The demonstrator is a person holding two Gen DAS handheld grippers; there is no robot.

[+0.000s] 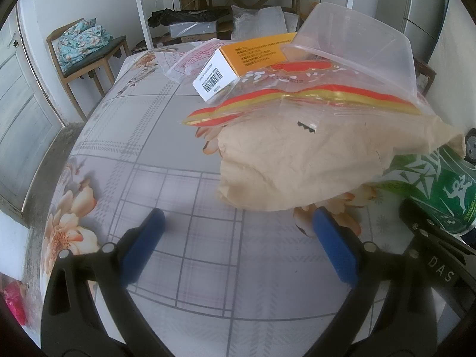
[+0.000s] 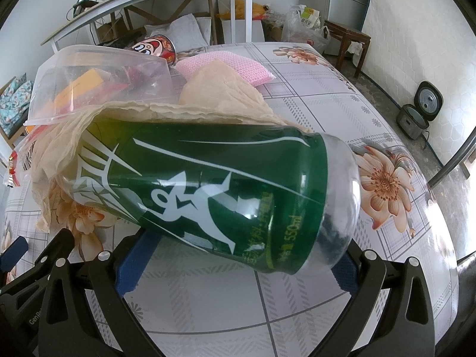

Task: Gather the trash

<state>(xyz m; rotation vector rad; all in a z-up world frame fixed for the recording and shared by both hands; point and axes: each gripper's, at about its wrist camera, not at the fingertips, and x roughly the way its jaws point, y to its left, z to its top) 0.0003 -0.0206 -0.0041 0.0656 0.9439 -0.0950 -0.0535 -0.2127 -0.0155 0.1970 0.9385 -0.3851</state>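
Green bottle point(image 2: 208, 190) between right hand-held gripper point(image 2: 238, 264) fingers.

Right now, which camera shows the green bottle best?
The right wrist view: the green bottle lies on its side across the frame between the right gripper fingers, label readable. The left wrist view catches only part of it at the right edge, under the brown paper.

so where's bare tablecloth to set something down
Bare floral tablecloth lies left of the crumpled tan paper bag, ahead of the open left tongs. Crowded: clear plastic tub, orange-and-white carton, and green plastic bottle between the right tongs.
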